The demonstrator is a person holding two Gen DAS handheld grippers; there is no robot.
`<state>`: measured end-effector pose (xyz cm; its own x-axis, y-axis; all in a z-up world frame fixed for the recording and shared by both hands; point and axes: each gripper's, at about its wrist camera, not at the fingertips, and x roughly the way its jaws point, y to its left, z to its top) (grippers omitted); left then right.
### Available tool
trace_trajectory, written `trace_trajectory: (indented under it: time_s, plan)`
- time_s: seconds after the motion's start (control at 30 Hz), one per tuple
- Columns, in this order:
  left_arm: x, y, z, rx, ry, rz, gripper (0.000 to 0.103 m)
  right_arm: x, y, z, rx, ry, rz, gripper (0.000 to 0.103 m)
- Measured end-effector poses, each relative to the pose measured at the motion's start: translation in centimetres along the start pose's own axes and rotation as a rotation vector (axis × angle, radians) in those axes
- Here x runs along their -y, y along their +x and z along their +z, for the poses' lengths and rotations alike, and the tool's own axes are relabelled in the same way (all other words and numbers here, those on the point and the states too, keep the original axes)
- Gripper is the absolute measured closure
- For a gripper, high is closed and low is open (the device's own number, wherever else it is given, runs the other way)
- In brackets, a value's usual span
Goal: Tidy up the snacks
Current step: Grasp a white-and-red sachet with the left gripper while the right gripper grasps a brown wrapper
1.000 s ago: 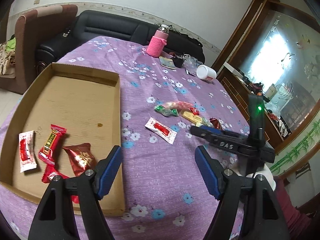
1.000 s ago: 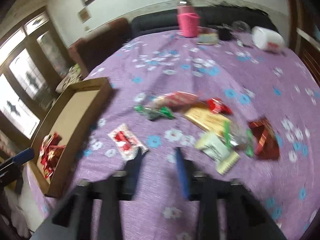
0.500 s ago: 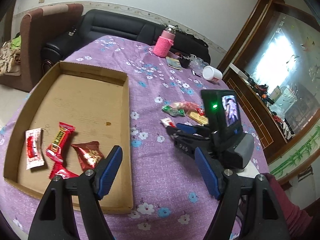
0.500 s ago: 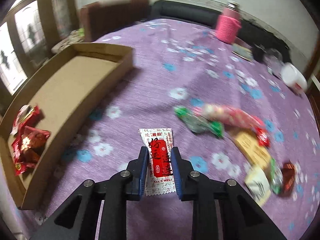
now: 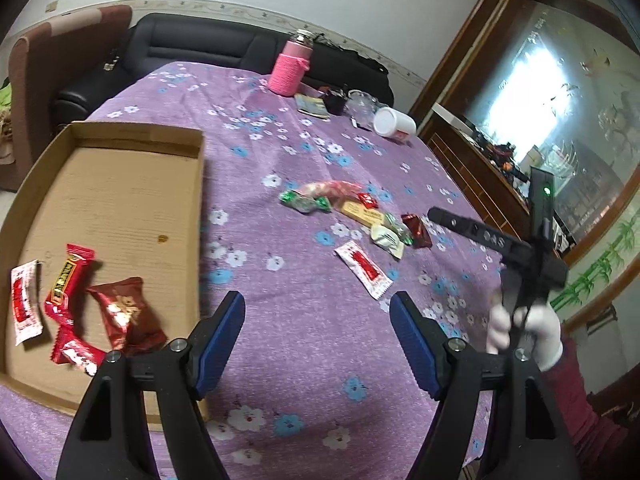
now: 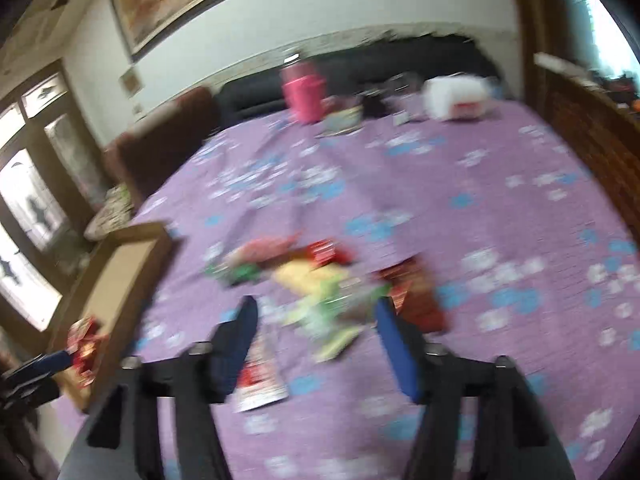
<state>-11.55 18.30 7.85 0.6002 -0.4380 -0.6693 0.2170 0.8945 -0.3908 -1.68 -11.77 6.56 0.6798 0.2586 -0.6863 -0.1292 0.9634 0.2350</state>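
The left gripper holds its jaws wide apart with nothing between them, hovering over bare purple cloth just beside the near corner of the cardboard tray. The right gripper has its jaws opening and grips nothing; its view is blurred, but a white-and-red sachet lies on the cloth just under its left finger, and the jaws point toward the loose pile beyond. In the left wrist view that same sachet lies flat on the bench, apart from both grippers and well outside the tray.

Judging by the layout, the sorting is partly done: about five wrapped snacks already sit in the tray's near end, among them a dark red packet and a white-and-red one. Left on the bench are the sachet and the cluster of snacks past it, roughly six or seven pieces, so somewhat more than half the work appears to remain
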Motion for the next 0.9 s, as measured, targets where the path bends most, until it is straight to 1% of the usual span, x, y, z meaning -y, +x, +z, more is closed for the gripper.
trace_trajectory:
  time_s: [0.23, 0.47, 0.5, 0.53, 0.57, 0.7, 0.9]
  plan:
    - [2.3, 1.6, -0.5, -0.054, 0.034, -0.014, 0.029, 2.7, 3.4, 0.2, -0.032, 0.030, -0.041, 0.036]
    - [4.6, 5.0, -0.6, -0.124, 0.070, 0.003, 0.029, 2.9, 6.1, 0.5, -0.043, -0.009, -0.084, 0.037]
    - [4.8, 5.3, -0.6, -0.131, 0.073, 0.002, 0.029, 3.0, 6.1, 0.4, -0.044, -0.009, -0.084, 0.044]
    - [5.2, 5.8, -0.5, -0.138, 0.079, 0.002, 0.029, 3.3, 6.4, 0.3, -0.050, -0.003, -0.078, 0.056]
    - [5.6, 6.4, -0.4, -0.143, 0.084, 0.004, 0.029, 3.6, 6.7, 0.2, -0.065, 0.009, -0.066, 0.059]
    - [6.5, 8.4, 0.1, -0.159, 0.089, 0.010, 0.029, 4.4, 6.5, 0.0, -0.056, 0.048, -0.032, 0.063]
    - [7.7, 12.4, 1.2, -0.180, 0.103, 0.040, 0.029, 4.9, 6.0, -0.1, -0.038, 0.070, -0.011, 0.064]
